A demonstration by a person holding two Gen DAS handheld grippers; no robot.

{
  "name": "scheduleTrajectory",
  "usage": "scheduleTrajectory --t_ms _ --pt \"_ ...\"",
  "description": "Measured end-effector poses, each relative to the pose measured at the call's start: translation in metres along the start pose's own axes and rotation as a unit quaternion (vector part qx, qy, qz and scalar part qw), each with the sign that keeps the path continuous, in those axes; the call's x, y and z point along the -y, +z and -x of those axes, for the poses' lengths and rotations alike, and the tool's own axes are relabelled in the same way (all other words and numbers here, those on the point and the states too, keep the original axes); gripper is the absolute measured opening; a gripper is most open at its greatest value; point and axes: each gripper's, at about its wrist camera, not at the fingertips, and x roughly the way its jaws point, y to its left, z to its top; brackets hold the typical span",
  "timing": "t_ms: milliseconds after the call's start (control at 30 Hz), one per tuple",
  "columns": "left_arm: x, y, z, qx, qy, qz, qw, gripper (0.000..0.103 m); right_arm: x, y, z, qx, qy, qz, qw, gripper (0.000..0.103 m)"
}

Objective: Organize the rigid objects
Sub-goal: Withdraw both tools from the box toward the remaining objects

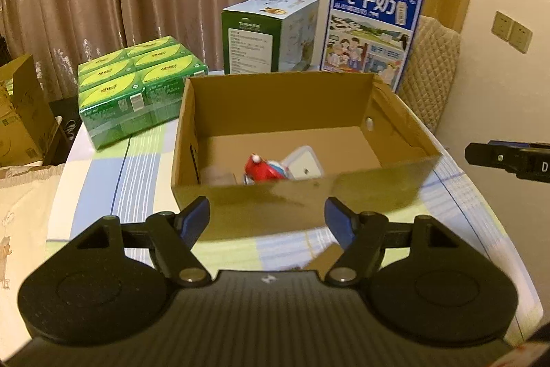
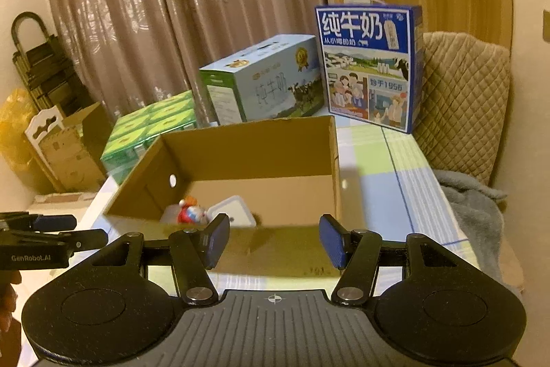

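Observation:
An open cardboard box (image 1: 275, 98) stands on the checked tablecloth; it also shows in the right wrist view (image 2: 247, 147). Inside lie a red and blue toy figure (image 1: 263, 169) (image 2: 190, 214) and a white square container (image 1: 306, 162) (image 2: 232, 210). My left gripper (image 1: 267, 219) is open and empty, just in front of the box's near wall. My right gripper (image 2: 274, 241) is open and empty, also at the near wall. Each gripper shows at the edge of the other's view: the right one (image 1: 508, 159), the left one (image 2: 51, 238).
A green shrink-wrapped pack of cartons (image 1: 137, 81) sits left of the box. A green and white milk carton box (image 1: 268, 33) and a blue milk box (image 1: 371, 30) stand behind it. A quilted chair back (image 2: 460, 98) and a grey blanket (image 2: 477, 212) are at the right. Cardboard boxes (image 1: 20, 116) stand off the table's left.

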Motion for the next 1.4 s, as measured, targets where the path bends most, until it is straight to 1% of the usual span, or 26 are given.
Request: scheduleTrajectory --t_ms 67,200,400,500,633,733,933,1133,1400 --pt "0.005 -0.011 0.014 0.003 -0.002 -0.001 1.0 0.069 -0.002 -0.011 0.015 0.0 -0.001 -0.001 1.0 0.055" --pt "0.015 -0.035 0.041 0.008 -0.004 -0.003 1.0 0.07 -0.002 -0.041 0.044 -0.003 -0.002 -0.023 1.0 0.055" --pt "0.023 -0.073 0.07 0.005 0.002 -0.008 1.0 0.07 -0.001 -0.086 0.079 -0.013 -0.006 -0.054 0.998 0.056" --pt "0.027 -0.09 0.079 0.002 0.007 -0.003 1.0 0.07 -0.002 -0.105 0.091 -0.019 -0.01 -0.057 0.998 0.056" --pt "0.031 -0.109 0.083 -0.008 -0.002 0.014 0.9999 0.07 -0.004 -0.123 0.101 -0.029 -0.017 -0.043 0.998 0.056" --pt "0.036 -0.119 0.081 -0.017 -0.004 0.01 0.9998 0.07 -0.005 -0.135 0.105 -0.038 -0.02 -0.036 0.998 0.056" --pt "0.047 -0.127 0.076 -0.029 -0.009 0.005 0.9995 0.07 0.001 -0.144 0.108 -0.045 -0.023 -0.036 0.998 0.056" --pt "0.058 -0.13 0.074 -0.035 -0.014 -0.007 0.9993 0.07 0.006 -0.141 0.108 -0.045 -0.025 -0.039 0.998 0.056" --pt "0.063 -0.129 0.07 -0.039 -0.017 -0.013 0.999 0.07 0.012 -0.138 0.105 -0.049 -0.024 -0.044 0.998 0.056"
